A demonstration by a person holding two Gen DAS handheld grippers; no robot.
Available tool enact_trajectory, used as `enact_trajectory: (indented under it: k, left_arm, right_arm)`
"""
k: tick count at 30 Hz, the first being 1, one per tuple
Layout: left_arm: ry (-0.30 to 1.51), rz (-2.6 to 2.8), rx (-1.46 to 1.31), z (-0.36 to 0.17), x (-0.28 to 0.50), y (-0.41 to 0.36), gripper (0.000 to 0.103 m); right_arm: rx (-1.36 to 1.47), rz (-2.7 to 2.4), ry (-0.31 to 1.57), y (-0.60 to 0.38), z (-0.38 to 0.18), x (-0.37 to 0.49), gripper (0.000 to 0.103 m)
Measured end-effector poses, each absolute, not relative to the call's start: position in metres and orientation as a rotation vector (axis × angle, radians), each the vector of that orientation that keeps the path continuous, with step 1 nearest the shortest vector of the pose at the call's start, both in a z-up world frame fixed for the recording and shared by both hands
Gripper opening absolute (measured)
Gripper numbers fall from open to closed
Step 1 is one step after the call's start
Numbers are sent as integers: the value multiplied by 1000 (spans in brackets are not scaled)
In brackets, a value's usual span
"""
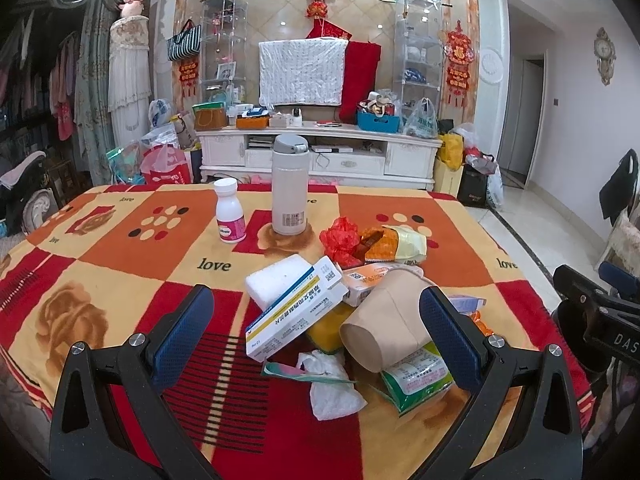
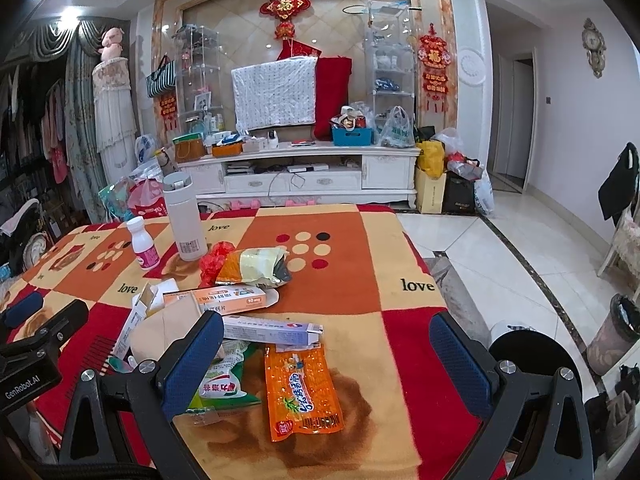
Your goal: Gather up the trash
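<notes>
A heap of trash lies on the blanket-covered table (image 1: 120,240). In the left wrist view my left gripper (image 1: 318,332) is open, its jaws either side of a striped medicine box (image 1: 296,312) and a tipped brown paper cup (image 1: 384,328). A crumpled tissue (image 1: 332,388), a green packet (image 1: 416,376) and a white foam block (image 1: 276,280) lie around them. My right gripper (image 2: 328,364) is open above an orange snack wrapper (image 2: 302,392), not touching it. Beside it are the green packet (image 2: 224,384) and a blue-white box (image 2: 272,328).
A white thermos (image 1: 289,188) and a pill bottle (image 1: 230,212) stand behind the heap. Red crumpled plastic (image 1: 340,240) and a yellow packet (image 1: 396,244) lie beyond it. A lined bin (image 2: 616,332) stands on the tiled floor right of the table.
</notes>
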State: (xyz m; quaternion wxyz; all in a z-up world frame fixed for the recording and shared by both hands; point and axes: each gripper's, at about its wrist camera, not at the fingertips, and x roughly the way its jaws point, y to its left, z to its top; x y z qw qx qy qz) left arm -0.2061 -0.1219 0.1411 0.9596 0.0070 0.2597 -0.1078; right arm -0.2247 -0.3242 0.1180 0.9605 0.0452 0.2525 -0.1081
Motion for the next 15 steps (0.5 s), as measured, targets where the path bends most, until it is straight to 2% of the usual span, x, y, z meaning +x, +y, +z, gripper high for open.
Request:
enact_trajectory:
  k: [15]
  left_arm:
    - [552, -206, 2, 133, -203, -119, 102]
  right_arm:
    - [101, -210, 544, -323, 112, -224, 102]
